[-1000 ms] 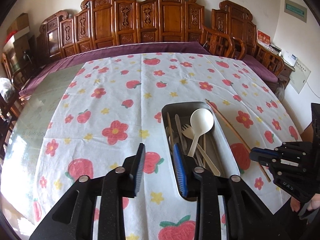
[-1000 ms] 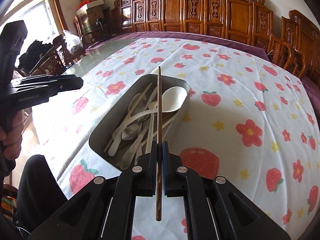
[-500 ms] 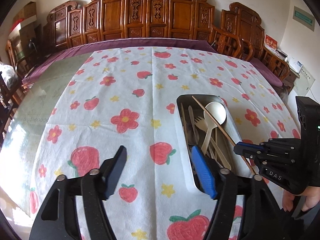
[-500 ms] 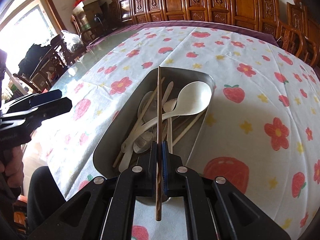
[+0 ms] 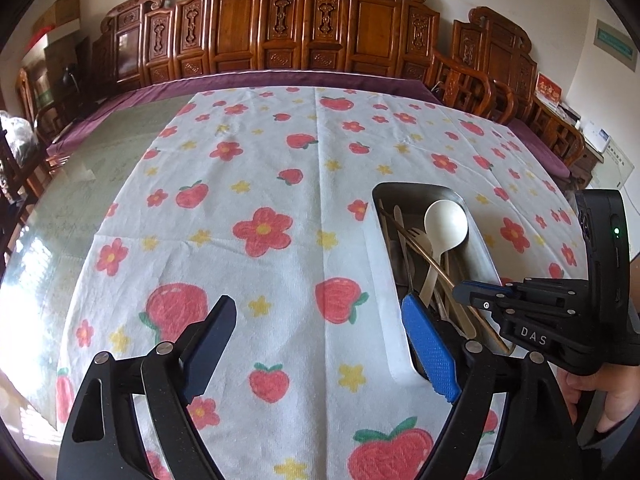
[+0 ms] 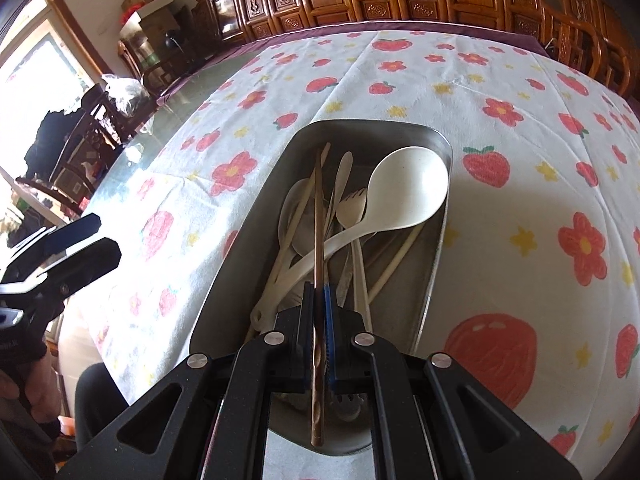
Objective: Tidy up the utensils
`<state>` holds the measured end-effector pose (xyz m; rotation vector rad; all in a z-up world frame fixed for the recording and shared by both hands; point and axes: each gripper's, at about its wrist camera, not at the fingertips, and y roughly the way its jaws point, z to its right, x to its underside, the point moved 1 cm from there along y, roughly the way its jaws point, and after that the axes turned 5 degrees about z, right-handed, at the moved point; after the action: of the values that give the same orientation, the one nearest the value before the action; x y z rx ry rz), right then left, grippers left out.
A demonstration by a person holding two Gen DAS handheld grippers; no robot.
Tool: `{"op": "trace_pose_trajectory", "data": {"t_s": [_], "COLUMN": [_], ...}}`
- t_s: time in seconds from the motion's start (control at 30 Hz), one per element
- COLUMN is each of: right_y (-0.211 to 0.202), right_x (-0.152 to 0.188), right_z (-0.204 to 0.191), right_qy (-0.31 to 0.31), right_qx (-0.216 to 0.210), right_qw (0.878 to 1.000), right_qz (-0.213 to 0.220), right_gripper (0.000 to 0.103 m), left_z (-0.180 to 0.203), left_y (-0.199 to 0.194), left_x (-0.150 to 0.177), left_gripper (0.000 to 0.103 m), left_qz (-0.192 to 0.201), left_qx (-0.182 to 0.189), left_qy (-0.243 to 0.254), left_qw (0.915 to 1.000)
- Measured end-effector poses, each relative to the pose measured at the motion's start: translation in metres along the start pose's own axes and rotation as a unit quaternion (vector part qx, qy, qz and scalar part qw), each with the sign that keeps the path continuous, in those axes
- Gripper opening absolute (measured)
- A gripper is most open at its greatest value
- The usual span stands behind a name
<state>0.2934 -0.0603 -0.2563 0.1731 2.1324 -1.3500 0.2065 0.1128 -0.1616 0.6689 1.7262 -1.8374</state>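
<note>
— Where's the chopstick (image 6: 319,216)?

— Pinched in the right gripper (image 6: 319,304), just above the metal tray (image 6: 240,240), its length running along the tray's long side over the white ladle (image 6: 404,188).

— And the left gripper (image 5: 320,344)?

— Spread wide, empty, beside the tray.

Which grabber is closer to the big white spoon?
Right. The right gripper hangs over the metal tray just short of the big white spoon, clamping a chopstick. The left gripper hovers open beside the tray.

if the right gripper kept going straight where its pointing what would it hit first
Probably the white ladle and other utensils piled in the metal tray; the right gripper, shut on the brown chopstick, points down into it. Depth is unclear.
</note>
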Motion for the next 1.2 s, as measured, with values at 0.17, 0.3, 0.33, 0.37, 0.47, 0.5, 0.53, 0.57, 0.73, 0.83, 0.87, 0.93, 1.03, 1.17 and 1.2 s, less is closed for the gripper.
{"op": "trace_pose_trajectory", "data": {"t_s": [0.17, 0.3, 0.33, 0.37, 0.47, 0.5, 0.53, 0.57, 0.73, 0.83, 0.87, 0.93, 1.03, 1.17, 1.2], "right_y": [0.005, 0.010, 0.012, 0.014, 0.016, 0.016, 0.016, 0.016, 0.021, 0.018, 0.016, 0.009, -0.004, -0.028, -0.038], "right_x": [0.000, 0.000, 0.000, 0.000, 0.000, 0.000, -0.001, -0.002, -0.005, -0.004, -0.004, -0.003, -0.003, 0.000, 0.002], "right_z": [-0.001, -0.006, -0.007, -0.008, -0.010, -0.011, -0.010, -0.010, -0.015, -0.017, -0.017, -0.016, -0.012, -0.004, 0.000], "right_qy": [0.030, 0.029, 0.028, 0.028, 0.027, 0.025, 0.025, 0.029, 0.015, 0.002, 0.000, -0.008, -0.018, -0.037, -0.038], "right_qx": [-0.032, -0.037, -0.037, -0.037, -0.039, -0.041, -0.044, -0.050, -0.046, -0.037, -0.035, -0.026, -0.018, 0.003, 0.008], "right_qw": [0.999, 0.999, 0.999, 0.999, 0.999, 0.999, 0.999, 0.998, 0.999, 0.999, 0.999, 0.999, 0.999, 0.997, 0.996], "right_qz": [-0.001, 0.002, 0.002, 0.002, 0.005, 0.008, 0.011, 0.014, 0.020, 0.024, 0.027, 0.035, 0.049, 0.074, 0.081], "right_gripper": [0.007, 0.008, 0.008, 0.009, 0.009, 0.010, 0.010, 0.010, 0.011, 0.012, 0.012, 0.012, 0.016, 0.018, 0.018], "left_z": [-0.003, -0.005, -0.005, -0.005, -0.006, -0.006, -0.005, -0.005, -0.003, -0.002, -0.002, -0.001, 0.001, 0.006, 0.008], "left_y": [0.000, 0.000, 0.001, 0.001, 0.001, 0.001, 0.002, 0.002, 0.003, 0.003, 0.003, 0.002, -0.001, -0.009, -0.012], "left_x": [0.001, 0.003, 0.003, 0.004, 0.004, 0.004, 0.004, 0.005, 0.007, 0.007, 0.007, 0.008, 0.008, 0.007, 0.007], "left_gripper": [0.081, 0.081, 0.081, 0.081, 0.081, 0.081, 0.081, 0.081, 0.081, 0.081, 0.081, 0.081, 0.081, 0.081, 0.081], "left_qz": [0.000, -0.002, -0.003, -0.004, -0.004, -0.004, -0.005, -0.005, -0.007, -0.007, -0.006, -0.005, -0.001, 0.008, 0.011], "left_qx": [-0.001, -0.004, -0.004, -0.005, -0.005, -0.005, -0.005, -0.005, -0.006, -0.006, -0.006, -0.005, -0.004, -0.002, -0.001], "left_qy": [-0.002, -0.004, -0.004, -0.004, -0.004, -0.004, -0.003, -0.003, -0.001, 0.000, -0.001, -0.001, -0.001, -0.003, -0.003], "left_qw": [1.0000, 1.0000, 1.0000, 1.0000, 1.0000, 1.0000, 1.0000, 1.0000, 1.0000, 1.0000, 1.0000, 1.0000, 1.0000, 1.0000, 0.9999]}}
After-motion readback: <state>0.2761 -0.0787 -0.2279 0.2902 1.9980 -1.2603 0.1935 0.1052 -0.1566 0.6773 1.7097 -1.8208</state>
